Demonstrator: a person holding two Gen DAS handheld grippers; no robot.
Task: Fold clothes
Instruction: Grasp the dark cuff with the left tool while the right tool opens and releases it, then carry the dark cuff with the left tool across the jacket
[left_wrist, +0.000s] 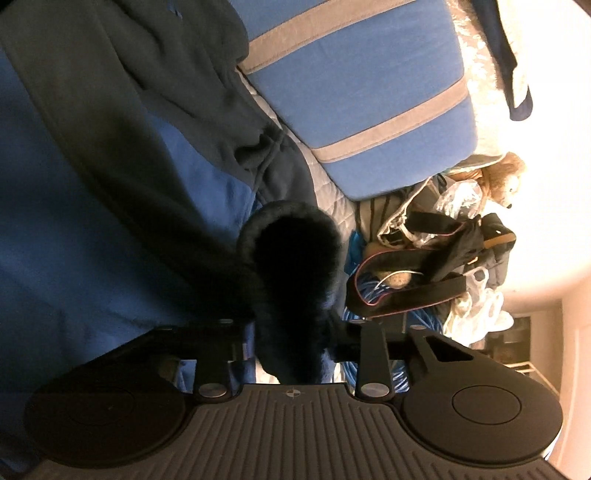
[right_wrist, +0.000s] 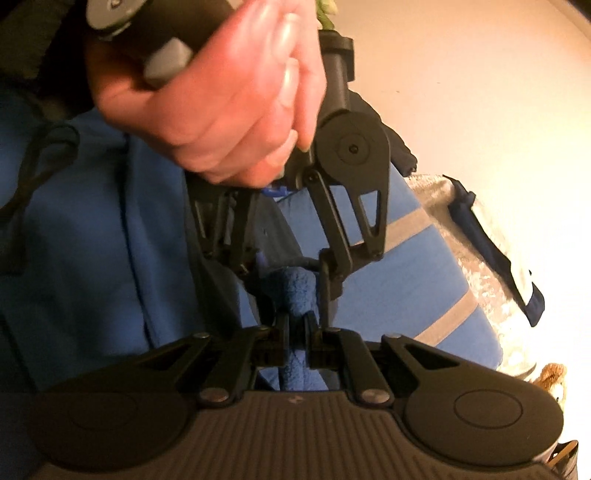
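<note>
In the left wrist view my left gripper (left_wrist: 291, 332) is shut on a dark fuzzy fold of a fleece garment (left_wrist: 291, 266) that bulges up between its fingers. A grey-blue garment (left_wrist: 147, 92) lies crumpled on the blue bedding beyond. In the right wrist view my right gripper (right_wrist: 295, 328) is shut on a blue fleece fold (right_wrist: 299, 288). The left gripper (right_wrist: 288, 266), held by a bare hand (right_wrist: 221, 96), pinches the same fleece just beyond it, fingertips nearly touching mine.
A blue cushion with grey stripes (left_wrist: 354, 85) lies on a pale quilted cover (right_wrist: 480, 280). A cluttered pile with a black bag (left_wrist: 424, 266), blue cable, plastic bags and a stuffed toy (left_wrist: 502, 177) sits at the right.
</note>
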